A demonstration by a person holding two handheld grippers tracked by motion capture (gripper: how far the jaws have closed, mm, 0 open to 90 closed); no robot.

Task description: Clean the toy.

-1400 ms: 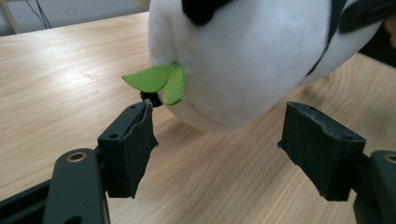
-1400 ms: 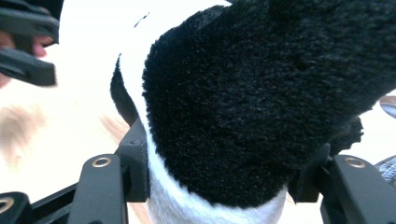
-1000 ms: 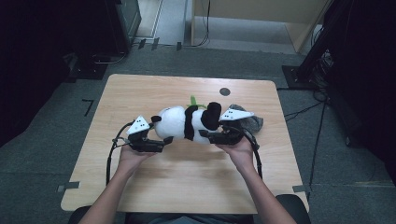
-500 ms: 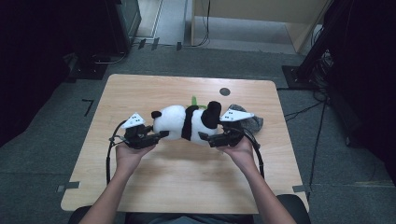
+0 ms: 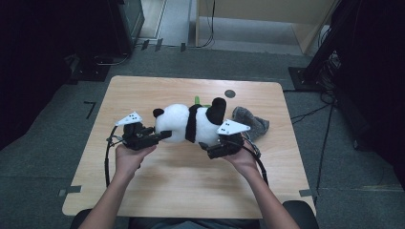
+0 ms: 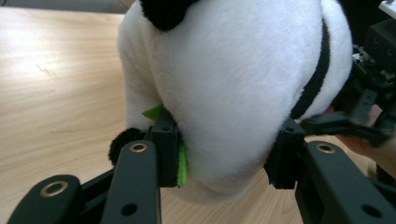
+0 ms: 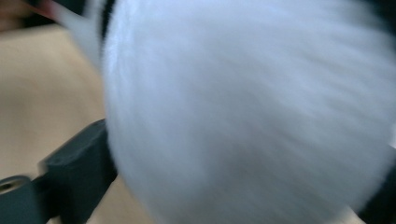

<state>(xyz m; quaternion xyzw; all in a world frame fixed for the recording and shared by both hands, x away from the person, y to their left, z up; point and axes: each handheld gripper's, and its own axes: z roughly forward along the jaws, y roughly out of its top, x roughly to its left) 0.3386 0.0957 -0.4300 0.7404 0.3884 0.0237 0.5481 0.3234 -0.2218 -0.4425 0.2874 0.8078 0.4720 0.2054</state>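
Since a second ago, left tool [image 6: 224, 163] moved in and clamped on panda [image 5: 191, 123], right tool [image 5: 216, 149] seemingly clamped too (blurry), so two-tool lift looks ready.

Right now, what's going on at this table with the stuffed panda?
A person sits at a wooden table with a two-jaw gripper in each hand, and both are on a plush panda. The left gripper has its jaws closed around one rounded white end of the toy, with a bit of green felt caught by one jaw. The right gripper is at the other end, the toy pressed between its jaws, though that view is blurred. A crumpled grey cloth lies just beyond the panda.
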